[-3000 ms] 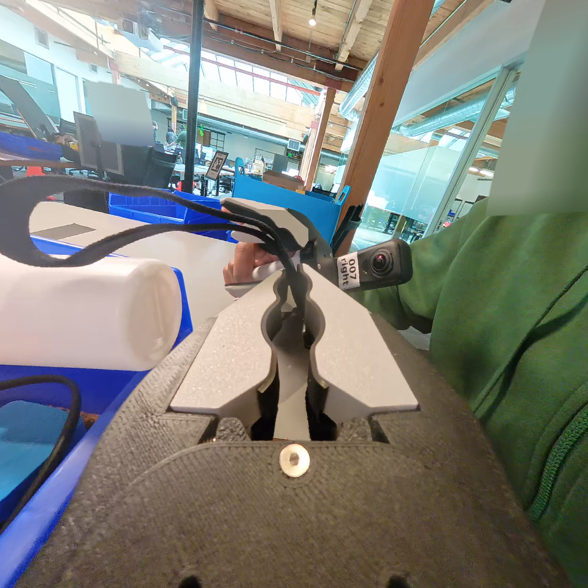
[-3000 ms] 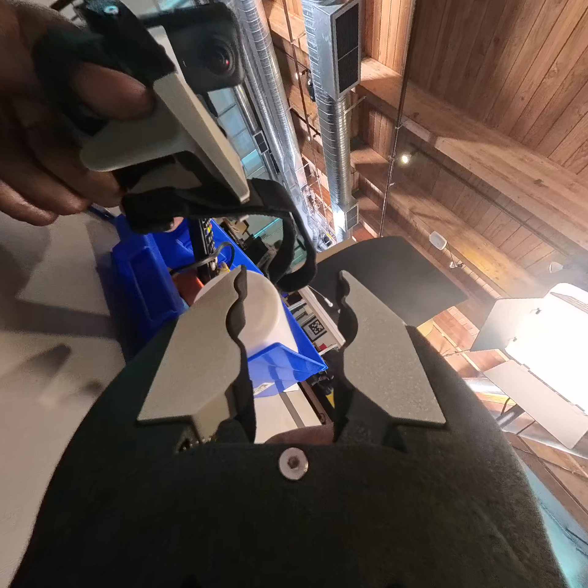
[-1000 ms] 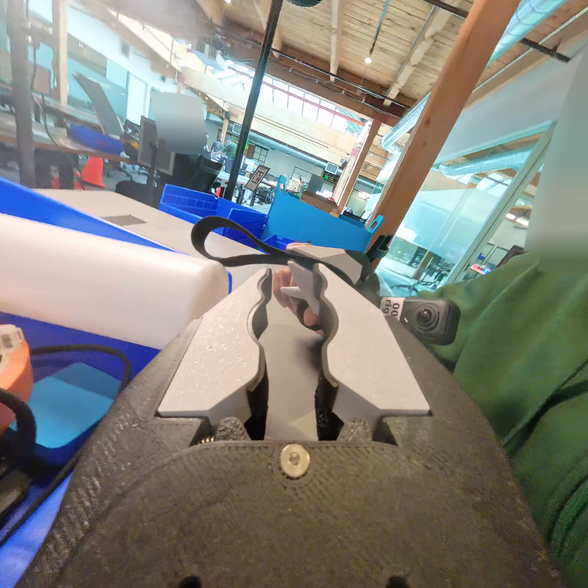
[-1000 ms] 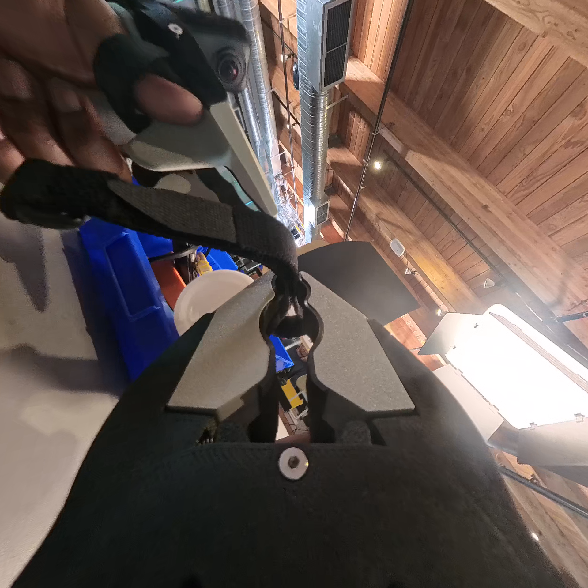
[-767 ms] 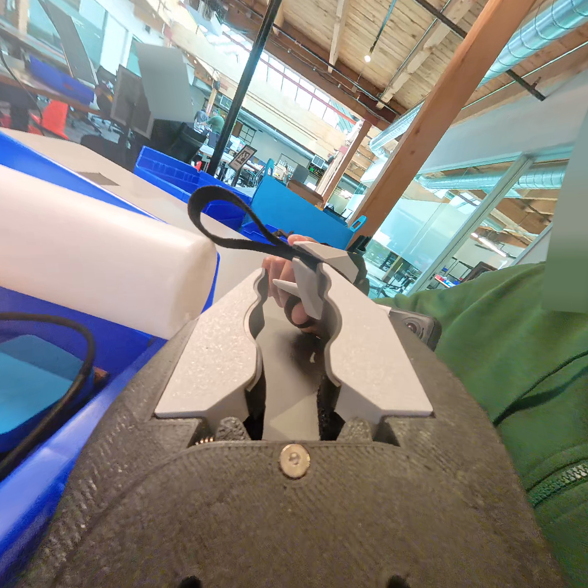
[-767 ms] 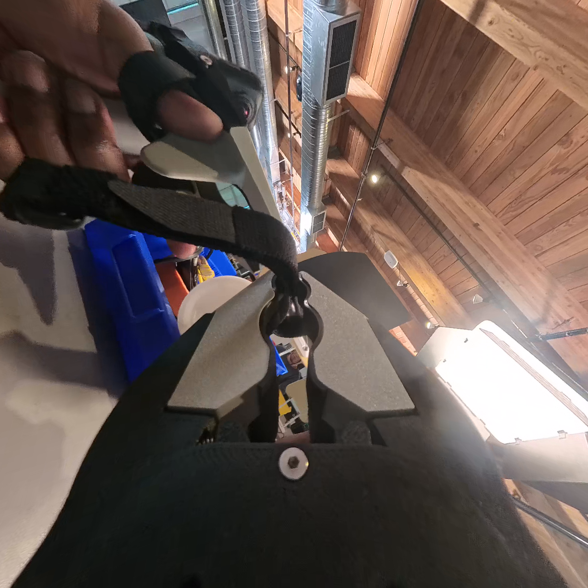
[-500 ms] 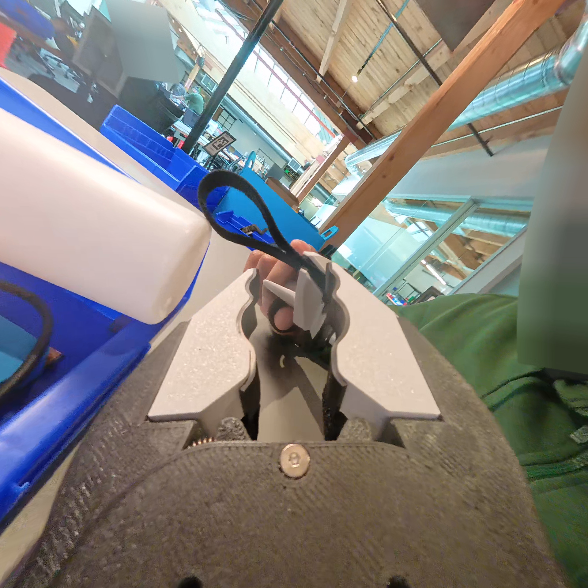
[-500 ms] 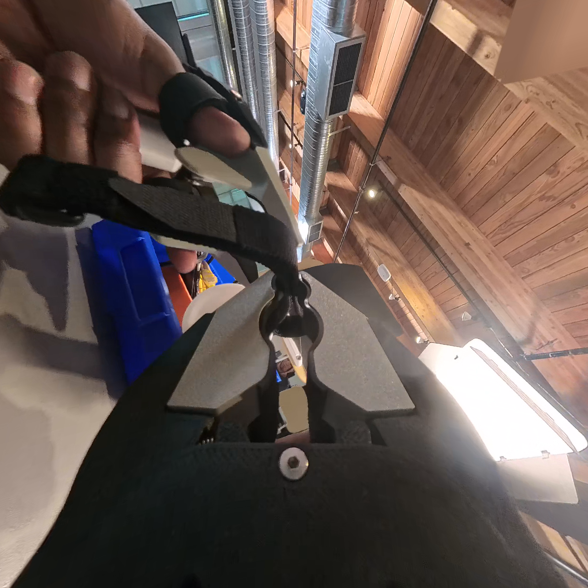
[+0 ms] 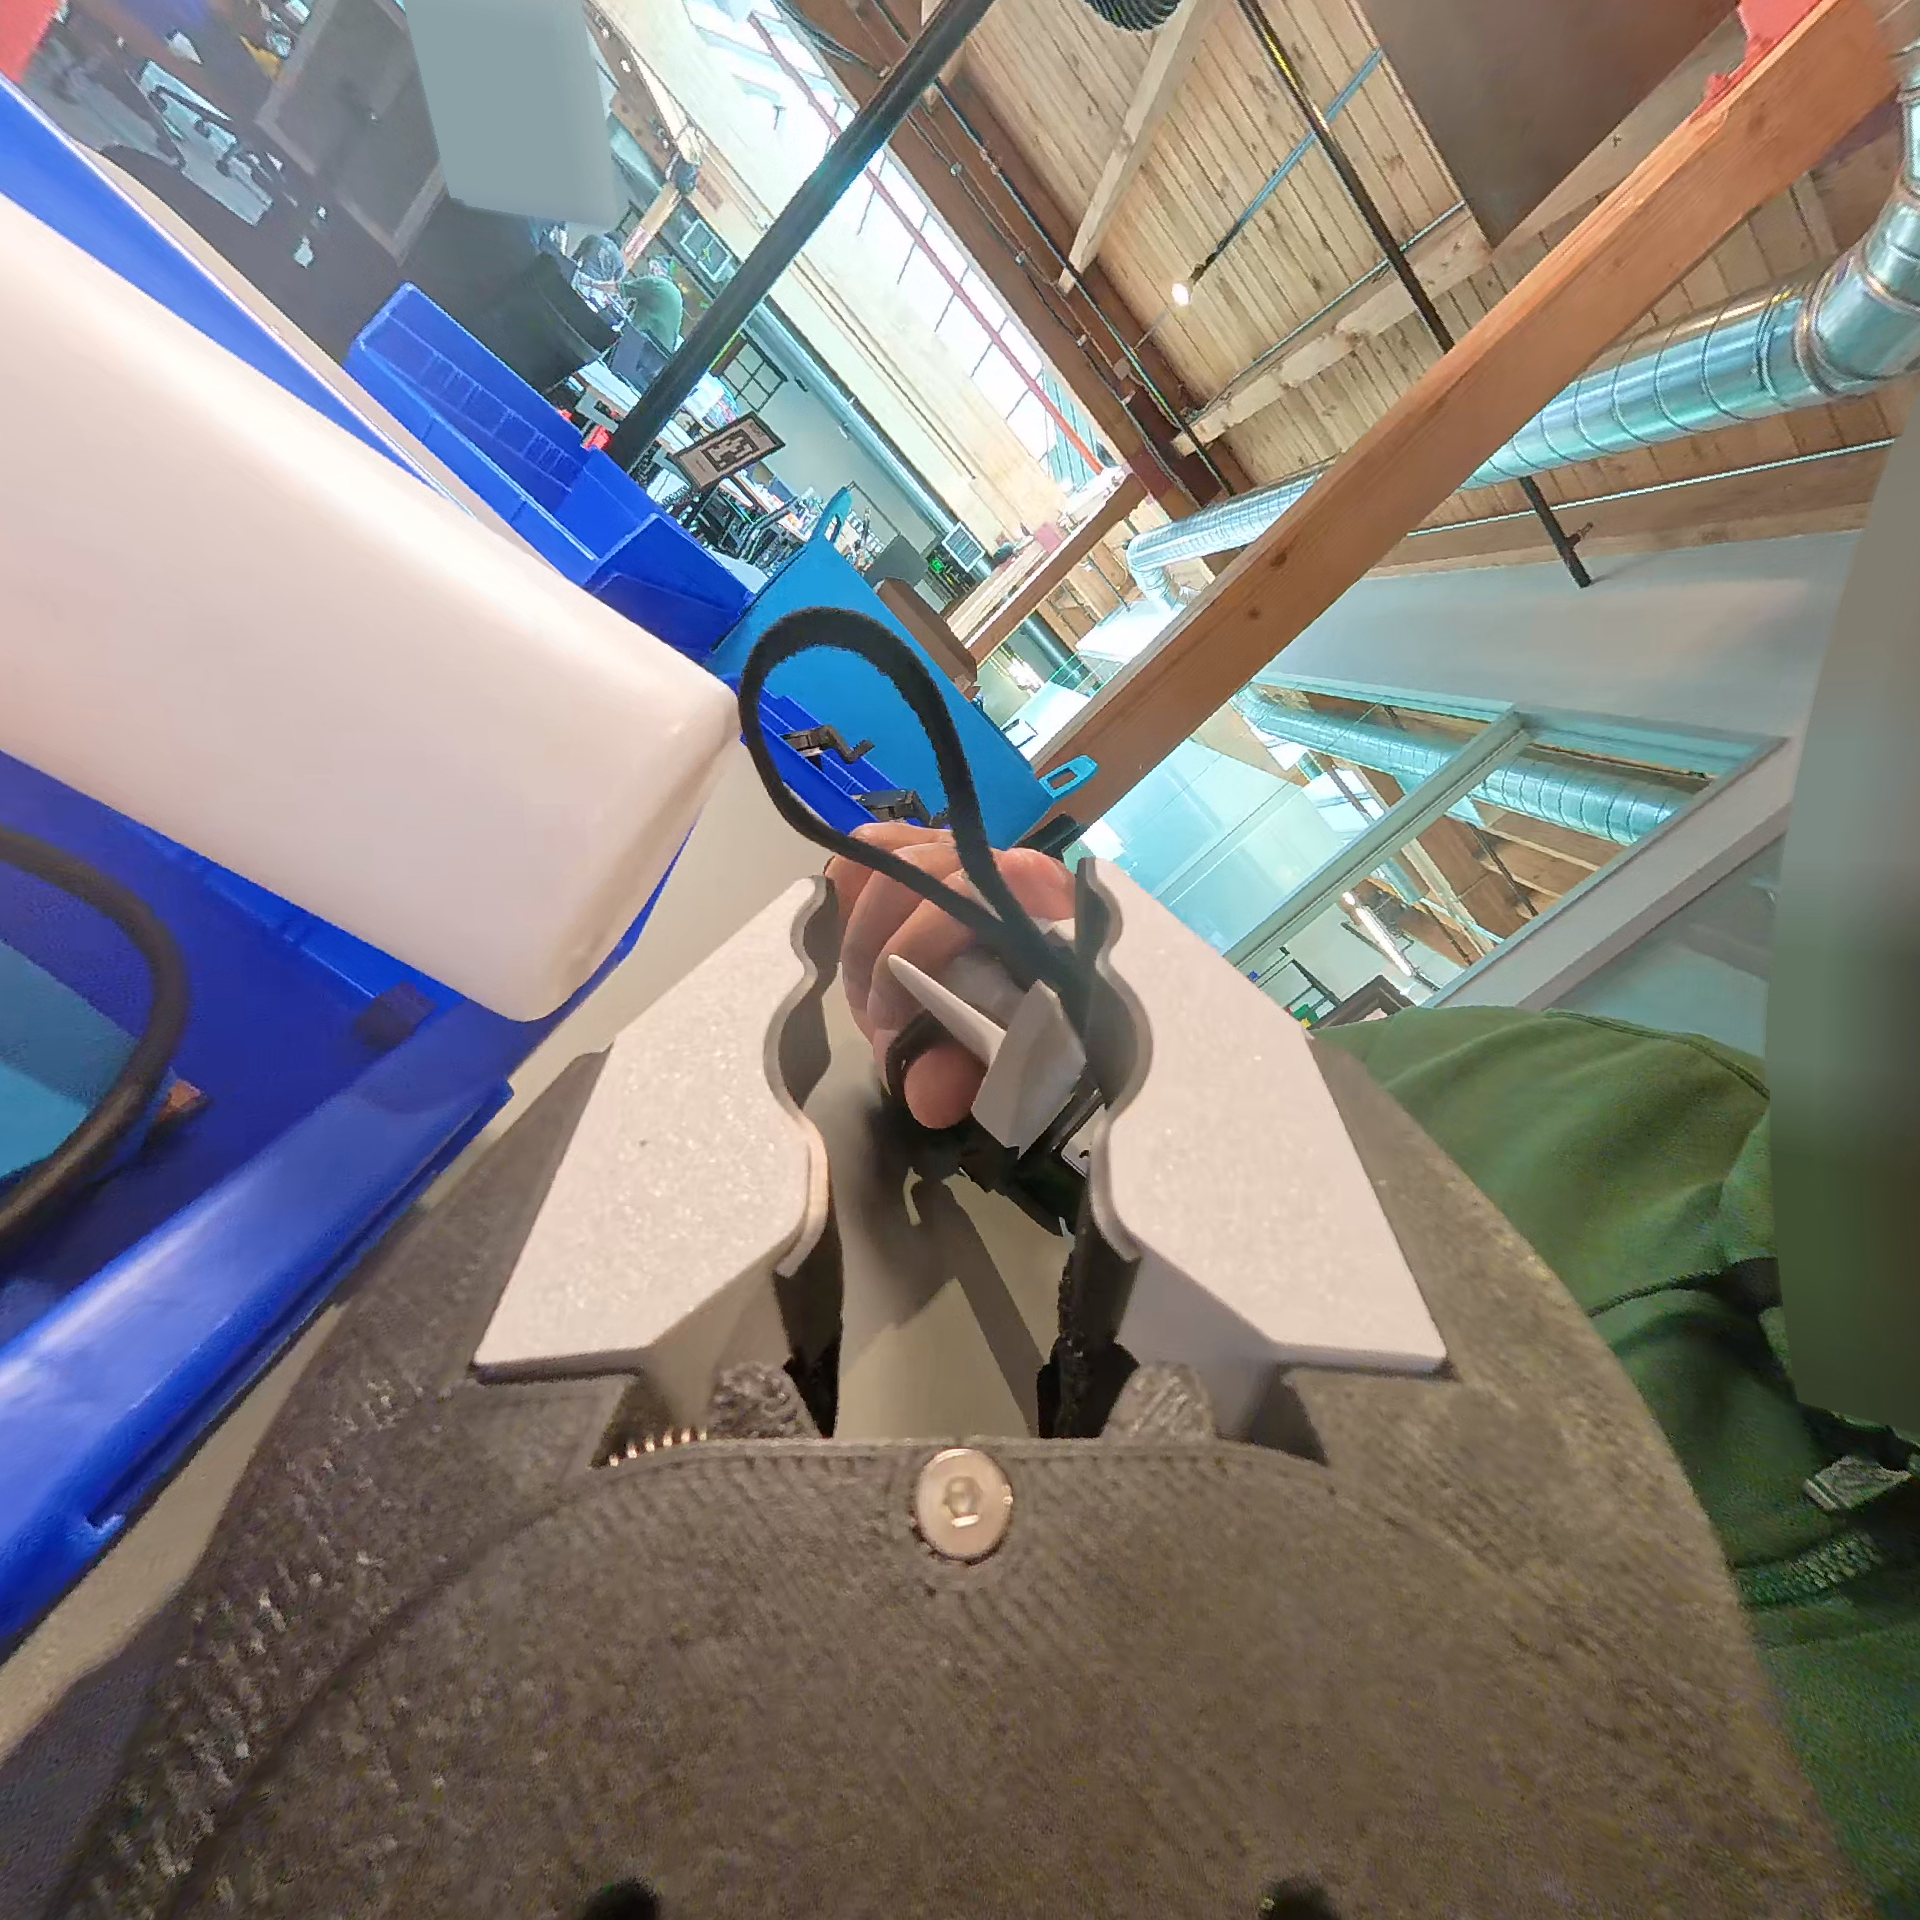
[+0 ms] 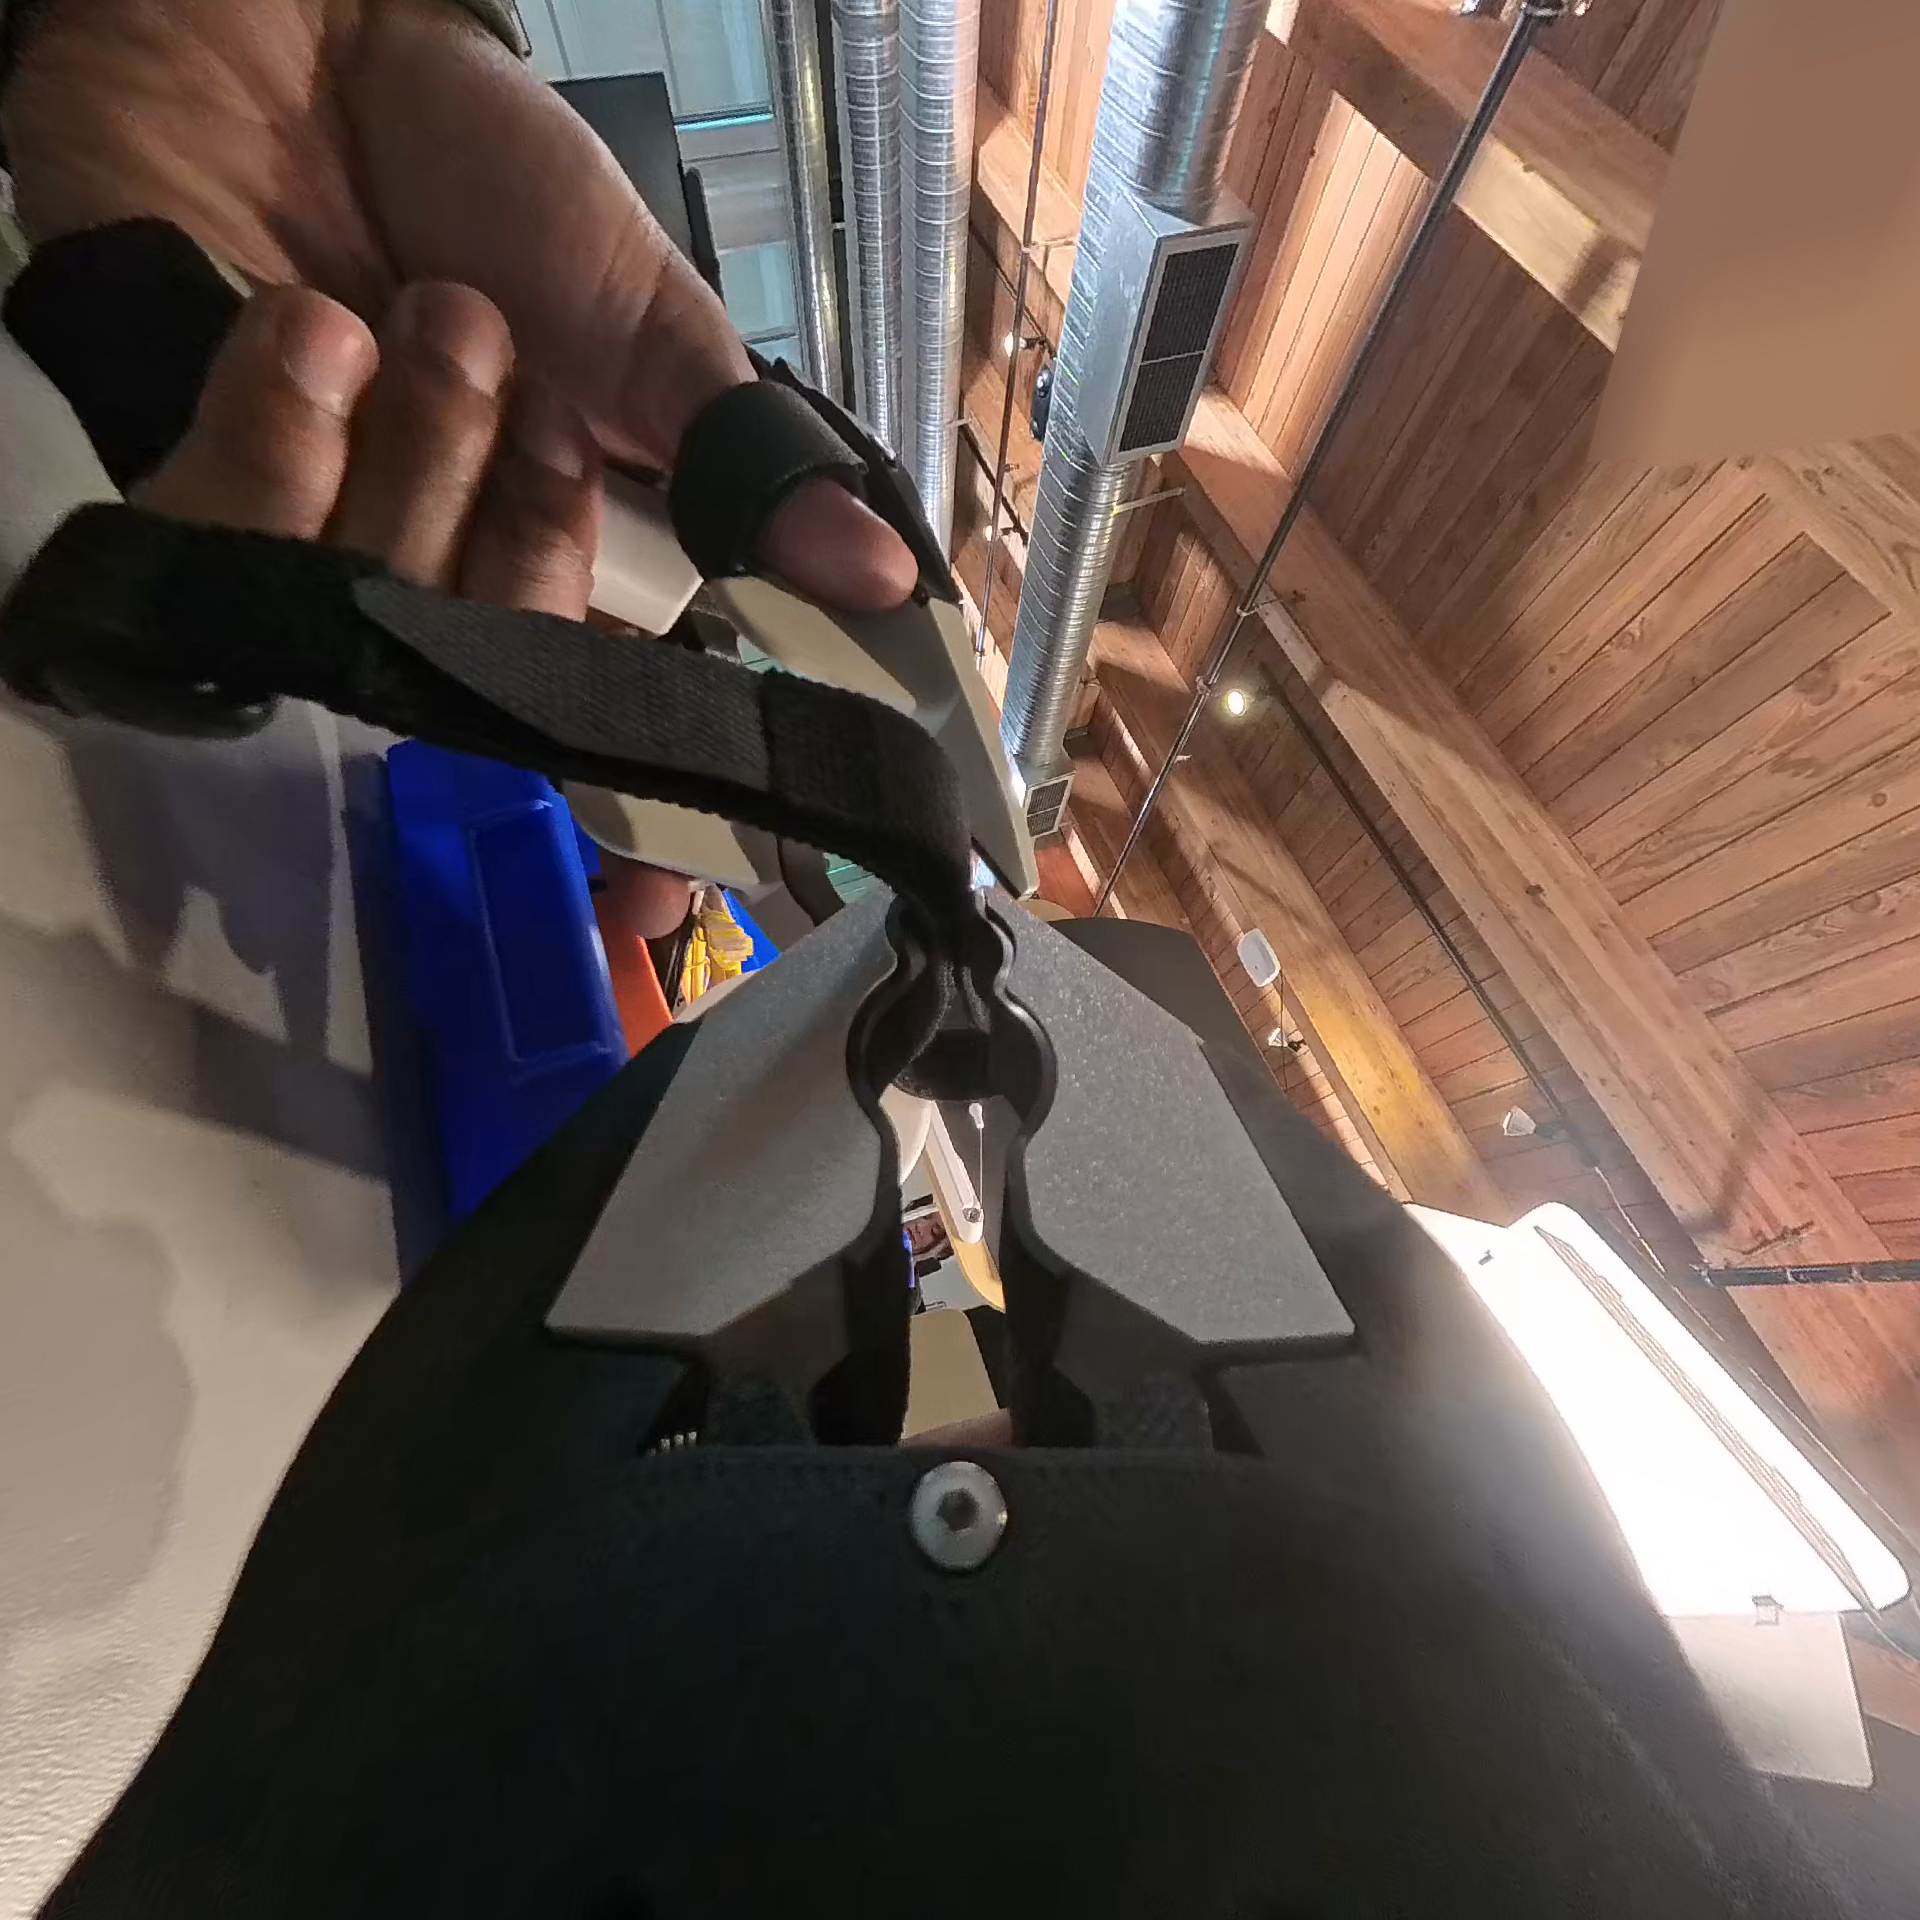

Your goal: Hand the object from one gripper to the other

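Timber-roofed workshop hall

A plank ceiling point(image 10: 1662, 623) carries silver ducts point(image 10: 904, 260) and small lamps; a slanting wooden post point(image 9: 1455, 416), glass partitions point(image 9: 1299, 862) (daylight behind) and blue bins point(image 9: 499, 395) fill the open floor.

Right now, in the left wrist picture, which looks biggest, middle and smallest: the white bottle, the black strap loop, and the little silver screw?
1. white bottle: looks biggest, though it is near the camera, so that may flatter it.
2. black strap: its loop looks clearly smaller.
3. silver screw: smallest by far.
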{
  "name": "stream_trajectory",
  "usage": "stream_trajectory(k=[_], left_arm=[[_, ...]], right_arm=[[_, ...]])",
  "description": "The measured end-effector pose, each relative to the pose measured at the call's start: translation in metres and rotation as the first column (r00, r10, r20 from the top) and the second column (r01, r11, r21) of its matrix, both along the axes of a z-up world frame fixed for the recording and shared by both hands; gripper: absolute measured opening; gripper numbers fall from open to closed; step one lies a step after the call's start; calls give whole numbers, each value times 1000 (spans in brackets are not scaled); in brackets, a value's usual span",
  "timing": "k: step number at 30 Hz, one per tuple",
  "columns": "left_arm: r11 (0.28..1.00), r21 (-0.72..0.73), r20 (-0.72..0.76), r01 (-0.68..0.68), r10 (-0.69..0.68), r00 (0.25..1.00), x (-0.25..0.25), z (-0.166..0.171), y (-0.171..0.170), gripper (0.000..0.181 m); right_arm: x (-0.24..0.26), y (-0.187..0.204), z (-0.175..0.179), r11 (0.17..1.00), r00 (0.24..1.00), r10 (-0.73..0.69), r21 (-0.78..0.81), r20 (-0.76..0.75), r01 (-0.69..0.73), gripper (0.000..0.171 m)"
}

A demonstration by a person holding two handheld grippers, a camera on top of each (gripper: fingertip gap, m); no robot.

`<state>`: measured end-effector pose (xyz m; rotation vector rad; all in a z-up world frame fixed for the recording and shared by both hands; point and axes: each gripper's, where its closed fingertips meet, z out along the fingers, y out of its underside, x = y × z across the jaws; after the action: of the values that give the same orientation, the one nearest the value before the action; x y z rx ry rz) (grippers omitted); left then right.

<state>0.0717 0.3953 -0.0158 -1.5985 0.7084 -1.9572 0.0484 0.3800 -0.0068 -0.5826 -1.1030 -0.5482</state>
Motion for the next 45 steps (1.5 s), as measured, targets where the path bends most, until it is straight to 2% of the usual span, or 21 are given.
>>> stream_trajectory(k=[20,32,38,45], left_arm=[[996,-83,24,-39,41,999,-5,0,13,41],[994,-56,59,-95,98,993,-12,9,22,38],[987,14,-15,-159,159,987,-12,0,28,37],[990,14,-58,-141,142,988,-8,-9,26,35]], right_arm=[[-2,-10,10,998,1000,8,68,-9,-7,6],[-2,-12,14,996,1000,8,92,-18,-6,6],[-3,-15,17,994,1000,13,107,-26,-10,6],[-4,-18,18,993,999,19,116,-28,-16,5]])
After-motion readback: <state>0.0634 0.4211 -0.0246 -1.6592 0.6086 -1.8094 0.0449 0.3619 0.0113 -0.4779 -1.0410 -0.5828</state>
